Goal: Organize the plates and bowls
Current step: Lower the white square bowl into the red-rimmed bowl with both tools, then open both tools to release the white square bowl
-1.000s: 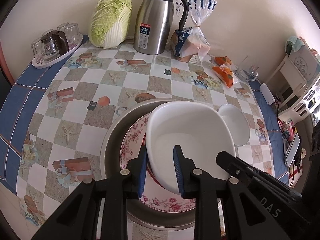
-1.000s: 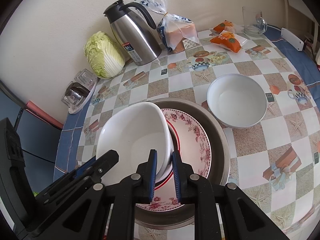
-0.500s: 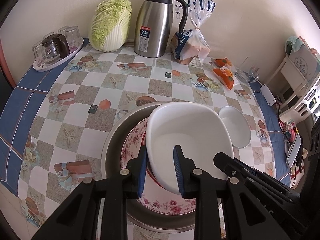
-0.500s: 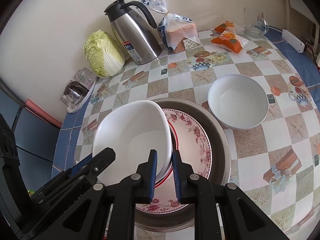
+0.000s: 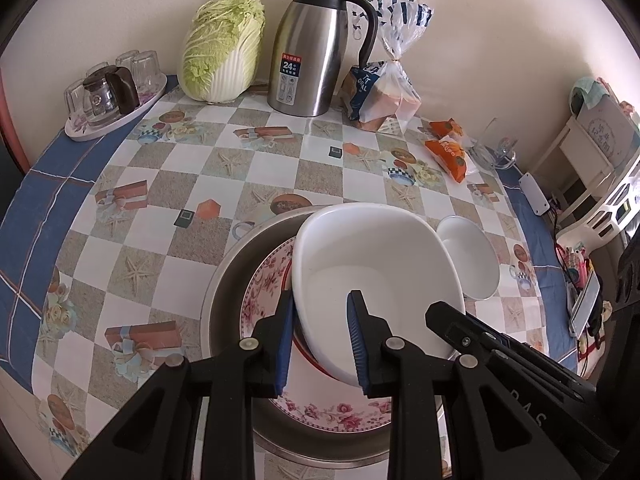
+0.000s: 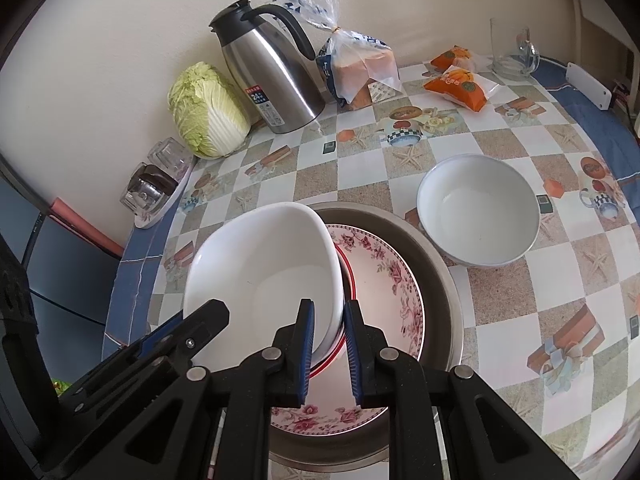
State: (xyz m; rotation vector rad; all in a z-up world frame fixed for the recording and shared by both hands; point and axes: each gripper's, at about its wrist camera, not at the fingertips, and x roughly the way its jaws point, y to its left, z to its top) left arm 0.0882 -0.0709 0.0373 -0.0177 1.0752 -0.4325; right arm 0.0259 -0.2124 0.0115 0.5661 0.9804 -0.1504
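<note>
A large white bowl (image 5: 372, 264) (image 6: 260, 268) is held by both grippers above a stack: a floral plate (image 5: 264, 292) (image 6: 384, 280) with a red-rimmed plate under the bowl, all in a metal basin (image 5: 224, 292) (image 6: 440, 280). My left gripper (image 5: 320, 312) is shut on the bowl's left rim. My right gripper (image 6: 329, 312) is shut on its right rim. The bowl sits tilted. A smaller white bowl (image 5: 472, 264) (image 6: 478, 220) stands on the table to the right of the basin.
At the back stand a cabbage (image 5: 222, 48), a steel thermos jug (image 5: 312, 44), a bagged loaf (image 5: 384, 92), orange snack packs (image 5: 448, 148), a glass mug (image 6: 512, 52) and a tray of glasses (image 5: 112, 96). White shelves (image 5: 600, 168) stand at the right.
Both grippers have risen a little with the large white bowl; the table looks slightly farther away. The grip on both rims is unchanged.
</note>
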